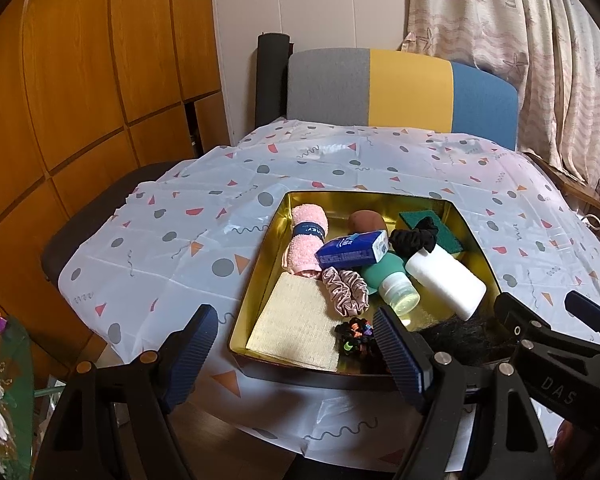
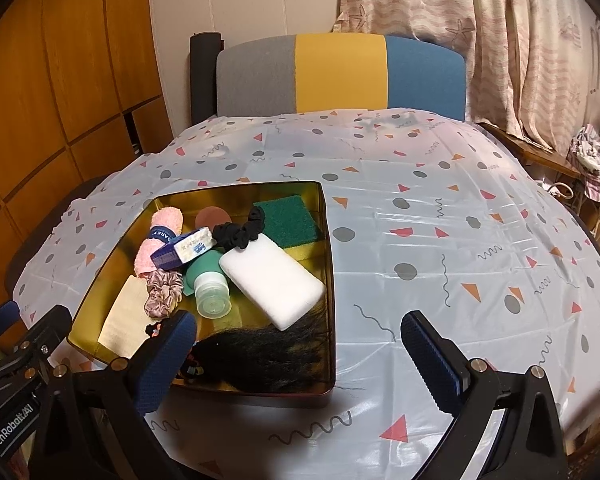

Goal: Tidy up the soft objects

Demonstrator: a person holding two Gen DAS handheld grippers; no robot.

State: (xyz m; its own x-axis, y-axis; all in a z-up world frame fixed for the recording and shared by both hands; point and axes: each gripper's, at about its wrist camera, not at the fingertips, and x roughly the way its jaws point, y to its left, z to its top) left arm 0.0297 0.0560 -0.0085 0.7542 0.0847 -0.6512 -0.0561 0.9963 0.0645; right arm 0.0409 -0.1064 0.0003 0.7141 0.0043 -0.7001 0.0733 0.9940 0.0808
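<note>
Nearest the lens, the left gripper (image 1: pixel 288 356) hangs with its two blue ribbed fingers spread wide and nothing between them; the right gripper (image 2: pixel 298 356) is likewise spread and empty. Both hover at the near edge of a table covered by a white plastic cloth printed with dots and triangles (image 2: pixel 440 208).

Just beyond them sits a square gold metal tin (image 2: pixel 327 240), crowded with soft things. A clump of black hair-like fibre (image 2: pixel 260 354) lies in its near right corner, directly ahead of the right gripper's left finger. Farther in: a white foam block (image 2: pixel 274 280), long axis running near-right to far-left; a teal squeeze bottle with a clear cap (image 2: pixel 208 288); a shiny pink scrunchie (image 1: pixel 346 290); a rolled pink towel with a navy band (image 1: pixel 306 240); a blue tissue packet (image 1: pixel 352 250); a black scrunchie (image 2: pixel 240 230); a green and yellow sponge (image 2: pixel 290 220); and a beige woven cloth (image 1: pixel 296 326) in the near left corner.

The left gripper is the nearer one to the cloth and pink scrunchie (probably its pick); the right gripper is closer to the foam block.
</note>
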